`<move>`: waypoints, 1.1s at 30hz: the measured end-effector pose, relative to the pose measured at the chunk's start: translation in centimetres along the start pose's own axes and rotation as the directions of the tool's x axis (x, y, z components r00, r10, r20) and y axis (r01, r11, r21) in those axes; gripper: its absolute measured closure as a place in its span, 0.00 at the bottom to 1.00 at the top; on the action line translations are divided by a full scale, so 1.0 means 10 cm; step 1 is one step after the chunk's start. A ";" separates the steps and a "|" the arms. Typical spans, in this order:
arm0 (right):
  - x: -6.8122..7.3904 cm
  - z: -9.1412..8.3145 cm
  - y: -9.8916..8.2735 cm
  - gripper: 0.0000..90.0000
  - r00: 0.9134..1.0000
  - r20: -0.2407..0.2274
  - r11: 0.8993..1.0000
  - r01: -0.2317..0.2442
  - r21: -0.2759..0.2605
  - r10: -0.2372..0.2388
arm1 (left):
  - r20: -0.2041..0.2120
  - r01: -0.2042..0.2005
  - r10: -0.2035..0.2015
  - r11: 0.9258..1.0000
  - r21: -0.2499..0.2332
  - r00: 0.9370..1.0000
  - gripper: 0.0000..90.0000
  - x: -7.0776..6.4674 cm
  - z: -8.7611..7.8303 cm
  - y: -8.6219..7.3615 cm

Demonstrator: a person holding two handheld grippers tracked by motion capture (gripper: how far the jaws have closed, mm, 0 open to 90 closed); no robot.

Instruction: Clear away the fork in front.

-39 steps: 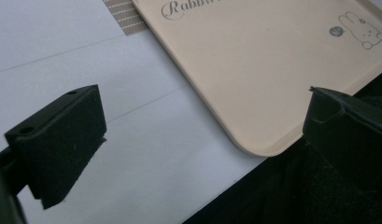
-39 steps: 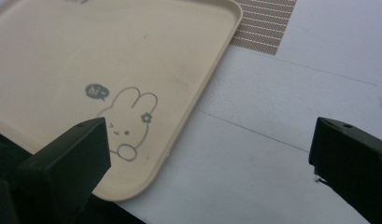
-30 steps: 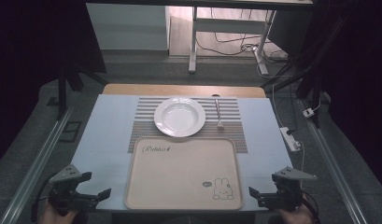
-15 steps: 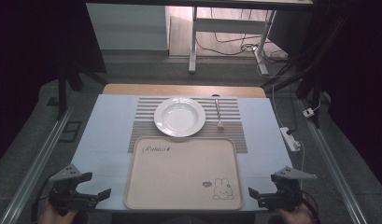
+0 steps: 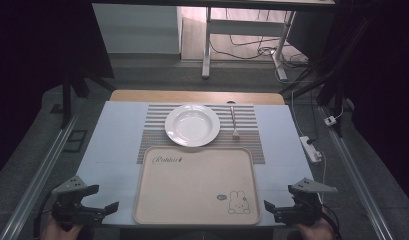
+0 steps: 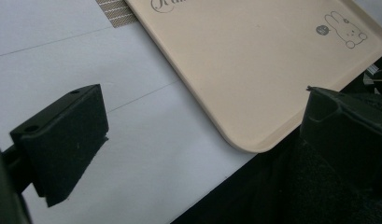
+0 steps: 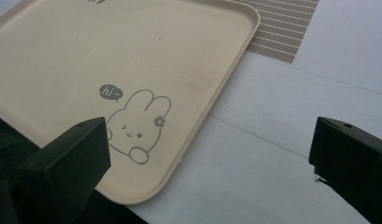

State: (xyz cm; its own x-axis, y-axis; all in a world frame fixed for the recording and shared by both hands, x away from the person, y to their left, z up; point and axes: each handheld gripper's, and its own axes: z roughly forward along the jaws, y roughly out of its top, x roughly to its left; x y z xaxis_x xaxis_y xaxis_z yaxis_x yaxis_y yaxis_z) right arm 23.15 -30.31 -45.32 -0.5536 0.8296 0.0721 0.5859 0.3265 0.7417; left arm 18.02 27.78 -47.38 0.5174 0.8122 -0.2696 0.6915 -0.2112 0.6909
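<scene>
At the near edge of the pale tabletop (image 5: 112,130), a beige tray (image 5: 192,185) printed with a small rabbit lies flat, its front rim reaching the table's edge. On either side of it, a person holds a hand-held gripper in each hand. To the tray's left, the left hand-held gripper (image 5: 106,207) hovers low at the tabletop's front edge, jaws spread wide apart and holding nothing; the left gripper view shows the tray's near left corner (image 6: 254,140) lying between its two black jaws. To the tray's right, the right hand-held gripper (image 5: 270,206) hangs just beside the tray's near right corner, jaws likewise parted and holding nothing; the right gripper view looks across the rabbit print (image 7: 132,126) toward the tray's far corner. Beyond the tray, a white plate (image 5: 192,125) sits on a striped placemat (image 5: 247,135), with a fork (image 5: 234,122) lying just to the plate's right, apart from it.
</scene>
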 end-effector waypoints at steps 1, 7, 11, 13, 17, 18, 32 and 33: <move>0.01 0.00 0.00 0.00 1.000 0.001 1.000 0.003 0.001 -0.003 | 0.000 0.000 0.000 1.000 0.000 1.000 0.02 0.00 0.00 0.00; 0.02 0.03 0.03 0.00 1.000 0.008 1.000 0.023 -0.005 -0.023 | 0.003 0.002 -0.002 1.000 0.001 1.000 0.02 0.00 0.00 0.00; 0.02 0.05 0.06 0.00 0.999 -0.012 0.999 0.041 -0.018 -0.042 | 0.003 0.004 -0.004 1.000 0.002 1.000 0.02 0.01 0.00 0.00; 0.02 0.07 0.08 0.00 0.998 -0.024 0.999 0.050 -0.016 -0.050 | 0.003 0.005 -0.005 1.000 0.002 1.000 0.02 0.01 0.00 0.00; 0.01 0.12 0.12 0.00 0.998 -0.065 1.000 0.011 -0.019 -0.012 | 0.004 0.007 -0.007 1.000 0.001 1.000 0.02 0.01 0.00 0.00; 0.01 0.12 0.12 0.00 0.998 -0.065 1.000 0.011 -0.019 -0.012 | 0.004 0.008 -0.008 1.000 0.001 1.000 0.02 0.01 0.00 0.00; -0.02 0.29 0.26 0.00 0.994 -0.100 0.999 0.043 -0.012 -0.044 | 0.007 0.009 -0.009 1.000 0.001 1.000 0.02 0.01 0.00 0.00; -0.02 0.29 0.26 0.00 0.994 -0.100 0.999 0.043 -0.012 -0.044 | 0.007 0.009 -0.009 1.000 0.001 1.000 0.02 0.01 0.00 0.00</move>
State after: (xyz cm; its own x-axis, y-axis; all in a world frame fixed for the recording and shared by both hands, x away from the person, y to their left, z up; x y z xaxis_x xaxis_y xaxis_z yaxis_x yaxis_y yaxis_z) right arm 26.46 -28.31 -45.34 -0.6353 0.7650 0.1058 0.5542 0.3562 0.7523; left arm 18.11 27.86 -47.42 0.5145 0.8104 -0.2803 0.6966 -0.2043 0.6878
